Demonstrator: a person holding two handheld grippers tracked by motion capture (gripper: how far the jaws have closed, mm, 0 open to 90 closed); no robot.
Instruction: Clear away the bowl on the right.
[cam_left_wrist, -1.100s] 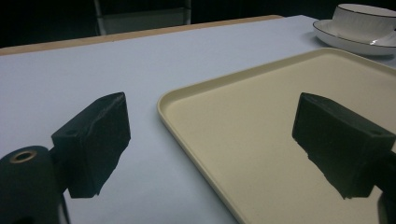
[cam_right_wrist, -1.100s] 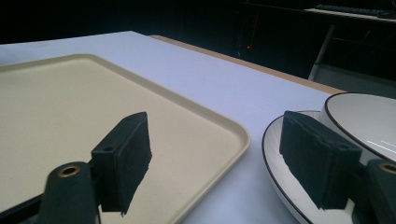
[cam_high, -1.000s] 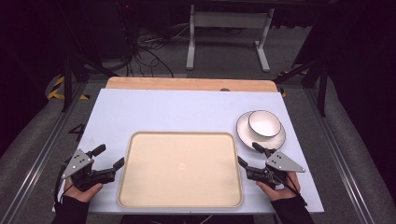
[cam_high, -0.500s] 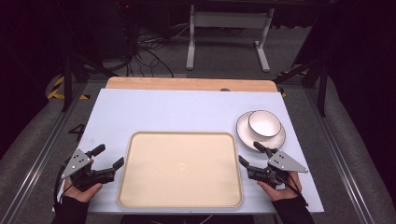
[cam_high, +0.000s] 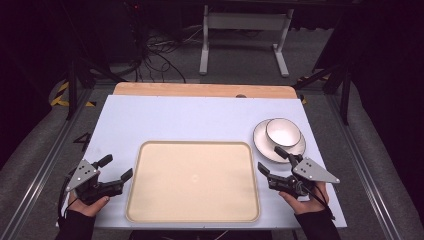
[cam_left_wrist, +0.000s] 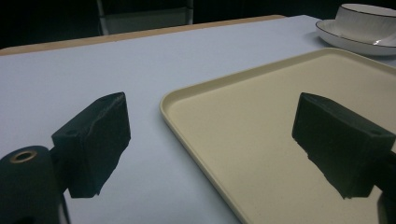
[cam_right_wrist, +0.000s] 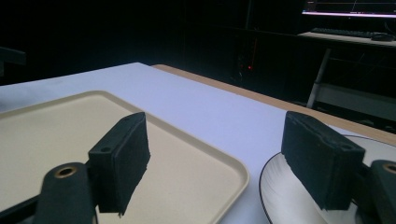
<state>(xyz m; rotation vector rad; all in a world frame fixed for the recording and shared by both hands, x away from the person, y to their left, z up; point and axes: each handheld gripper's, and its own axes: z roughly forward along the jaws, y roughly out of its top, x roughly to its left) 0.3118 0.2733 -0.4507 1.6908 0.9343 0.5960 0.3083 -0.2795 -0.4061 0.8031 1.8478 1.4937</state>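
Table (cam_high: 200, 117), right claw (cam_high: 273, 160) perhaps raised

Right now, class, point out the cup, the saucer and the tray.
cup (cam_high: 283, 132), high view, its white inside.
saucer (cam_high: 261, 142), high view, left rim.
tray (cam_high: 195, 150), high view, bare floor near the far rim.

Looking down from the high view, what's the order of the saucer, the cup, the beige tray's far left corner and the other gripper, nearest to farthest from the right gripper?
1. Saucer, just beyond the right gripper.
2. Cup, sitting on the saucer.
3. Tray's far left corner, across the table.
4. Left gripper, at the tray's opposite side.
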